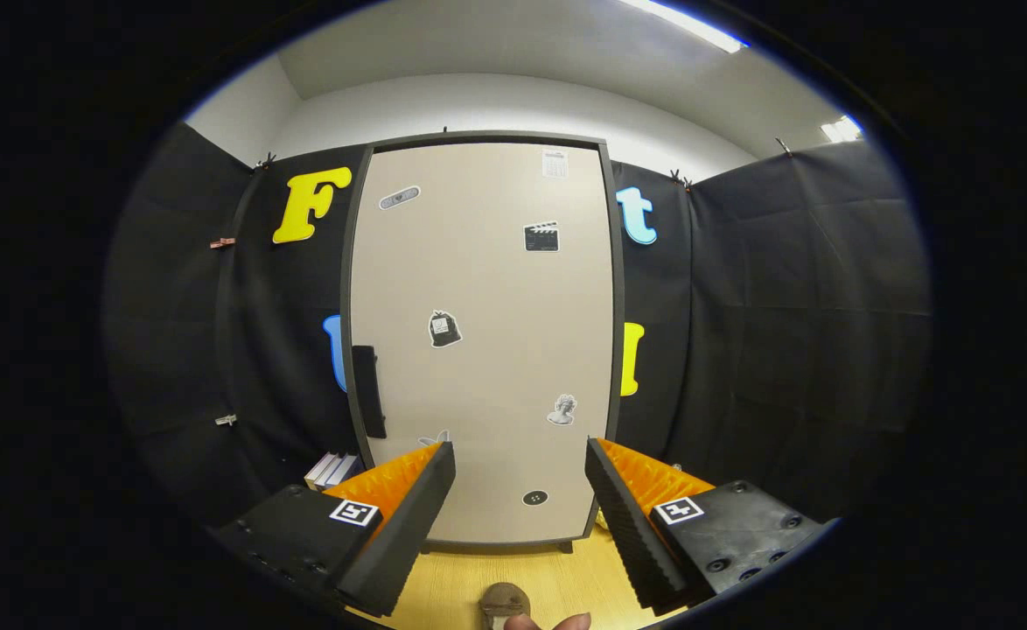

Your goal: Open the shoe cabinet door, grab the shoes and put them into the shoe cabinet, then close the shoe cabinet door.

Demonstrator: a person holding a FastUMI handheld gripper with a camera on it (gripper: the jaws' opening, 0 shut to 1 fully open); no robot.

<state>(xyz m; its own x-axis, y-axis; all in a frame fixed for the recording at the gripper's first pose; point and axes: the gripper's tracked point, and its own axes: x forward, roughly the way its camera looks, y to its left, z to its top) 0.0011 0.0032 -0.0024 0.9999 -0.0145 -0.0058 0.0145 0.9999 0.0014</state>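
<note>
Before the shut shoe cabinet door [481,341], the tool [520,490] hangs released; next, likely reach the dark handle [368,391] to pull.

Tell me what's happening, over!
Hand-held gripper open, holding nothing. Shoe cabinet door shut, straight ahead; its black handle untouched. Brown shoe on the floor below the fingers. Nothing blocking.

Black cloth [785,332] hangs around the booth on both sides, pinned along its top edge with small clips [264,161], and another clip [222,242] sits lower on the left panel. Above the cloth runs a white wall [496,105] under a ceiling with a bright strip light [688,22]. A few books [330,470] stand on the wooden floor [452,586] at the foot of the left cloth panel
</note>
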